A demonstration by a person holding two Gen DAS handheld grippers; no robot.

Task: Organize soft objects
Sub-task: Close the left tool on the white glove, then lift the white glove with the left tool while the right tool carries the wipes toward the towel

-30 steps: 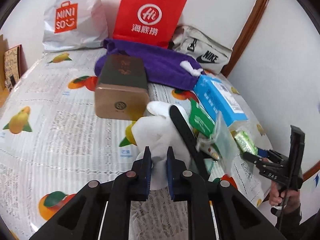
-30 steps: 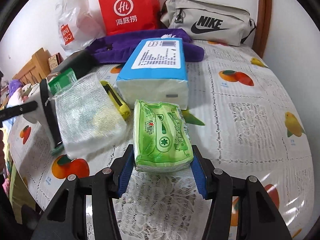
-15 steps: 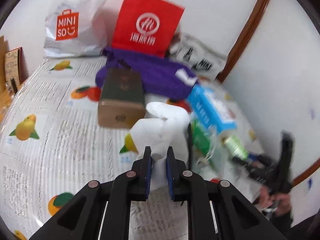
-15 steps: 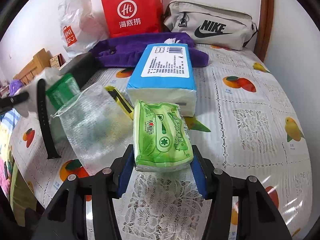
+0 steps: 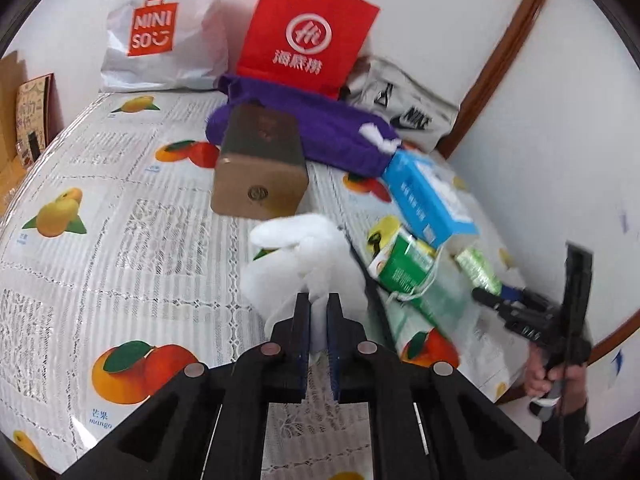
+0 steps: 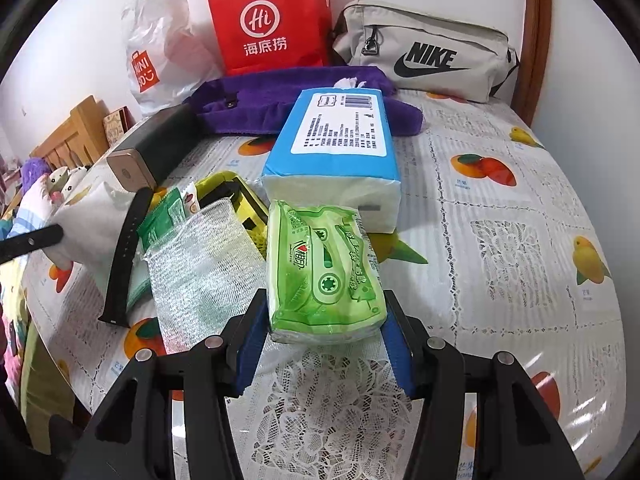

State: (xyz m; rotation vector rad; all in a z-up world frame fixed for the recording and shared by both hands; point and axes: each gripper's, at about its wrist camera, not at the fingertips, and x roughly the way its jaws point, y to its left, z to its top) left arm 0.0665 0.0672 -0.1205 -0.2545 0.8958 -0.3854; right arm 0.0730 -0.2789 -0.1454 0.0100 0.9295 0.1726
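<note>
My left gripper (image 5: 318, 312) is shut on a white soft cloth (image 5: 296, 256) and holds it above the fruit-print tablecloth (image 5: 120, 240). The cloth also shows at the left of the right wrist view (image 6: 88, 220). My right gripper (image 6: 324, 328) is shut on a green tissue pack (image 6: 320, 272) just in front of a blue tissue pack (image 6: 336, 140). In the left wrist view the right gripper (image 5: 504, 300) and its green pack (image 5: 478, 268) are at the far right. A purple towel (image 6: 256, 108) lies behind the blue pack.
A brown box (image 5: 260, 168) stands mid-table. A black strap (image 6: 124, 252), a green packet (image 6: 164, 216), a mesh bag (image 6: 204, 256) and a yellow item (image 6: 236, 196) lie left of the green pack. A red bag (image 6: 272, 20), a Miniso bag (image 6: 160, 52) and a Nike bag (image 6: 424, 52) line the wall.
My left gripper has drawn back and up with the white cloth. My right gripper has lifted the green tissue pack slightly and shifted right.
</note>
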